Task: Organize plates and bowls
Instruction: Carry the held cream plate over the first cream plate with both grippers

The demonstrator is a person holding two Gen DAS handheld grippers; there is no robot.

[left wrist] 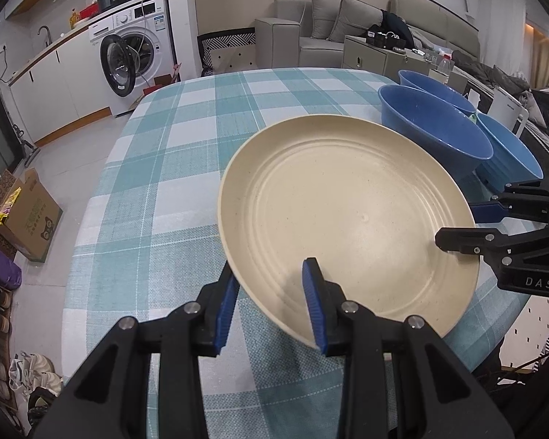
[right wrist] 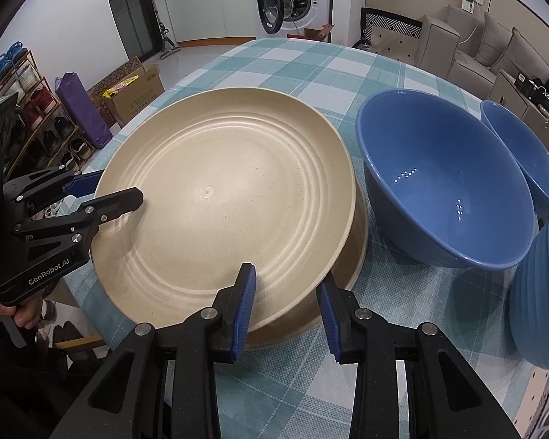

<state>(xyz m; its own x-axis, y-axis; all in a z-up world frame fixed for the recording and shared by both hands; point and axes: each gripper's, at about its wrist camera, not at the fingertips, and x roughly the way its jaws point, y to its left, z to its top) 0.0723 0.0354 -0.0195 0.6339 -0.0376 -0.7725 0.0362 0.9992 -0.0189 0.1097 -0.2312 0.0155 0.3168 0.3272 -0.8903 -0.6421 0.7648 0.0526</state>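
Note:
A cream ribbed plate (left wrist: 347,212) (right wrist: 219,197) is gripped at its rim from two sides. My left gripper (left wrist: 271,274) (right wrist: 119,186) is shut on the near-left rim, one pad on top and one beneath. The right gripper (right wrist: 287,278) (left wrist: 457,223) is shut on the opposite rim in the same way. Under this plate shows the rim of a second cream plate (right wrist: 360,248); I cannot tell whether the two touch. Three blue bowls stand to the right: a large one (right wrist: 443,183) (left wrist: 432,128), one behind it (right wrist: 519,146) (left wrist: 435,87) and a ribbed one (right wrist: 541,292) (left wrist: 508,153).
A teal checked cloth covers the table (left wrist: 186,153) (right wrist: 311,66), whose left edge drops to the floor. A cardboard box (left wrist: 29,216), shoes and a shoe rack (right wrist: 36,120) are on the floor. A washing machine (left wrist: 135,55) and a sofa (left wrist: 347,25) stand beyond.

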